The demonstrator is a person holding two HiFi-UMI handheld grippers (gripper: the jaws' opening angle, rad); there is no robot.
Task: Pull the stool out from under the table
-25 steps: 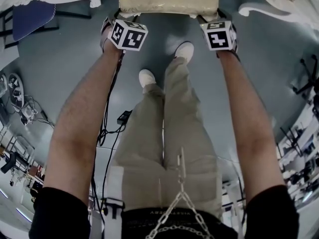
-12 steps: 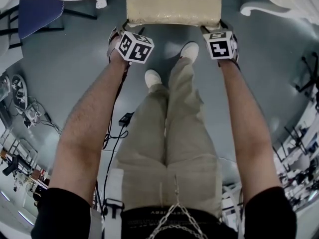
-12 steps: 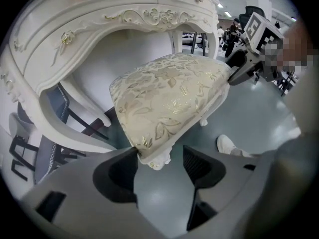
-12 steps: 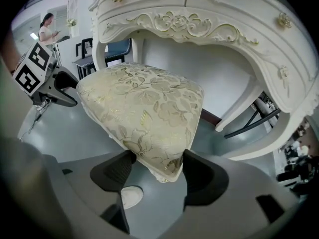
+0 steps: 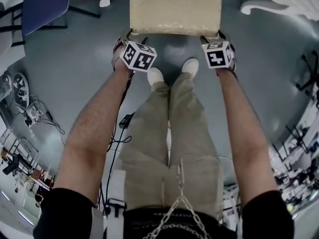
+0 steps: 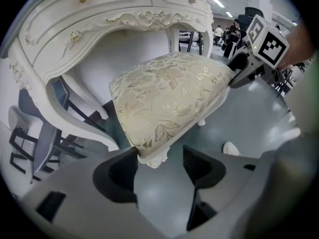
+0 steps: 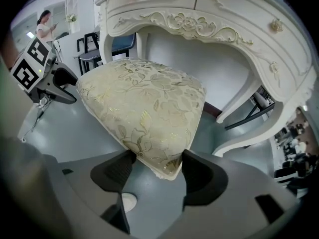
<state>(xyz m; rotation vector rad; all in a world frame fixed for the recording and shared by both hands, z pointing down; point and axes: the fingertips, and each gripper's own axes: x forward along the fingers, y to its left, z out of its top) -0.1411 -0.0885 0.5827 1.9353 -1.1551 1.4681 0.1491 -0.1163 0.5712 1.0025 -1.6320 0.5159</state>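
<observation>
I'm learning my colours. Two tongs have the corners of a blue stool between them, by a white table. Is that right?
Not quite: the stool is cream with a gold leaf pattern, not blue, as the right gripper view shows. The rest stands: the left tongs and the right tongs each have a stool corner between them, by the white table.

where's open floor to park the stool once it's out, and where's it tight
Bare floor lies left of the left arm, between the stool and the cables. Another patch lies right of the right arm, below the table leg. Tight straight back: the person's shoes stand just behind the stool.
</observation>
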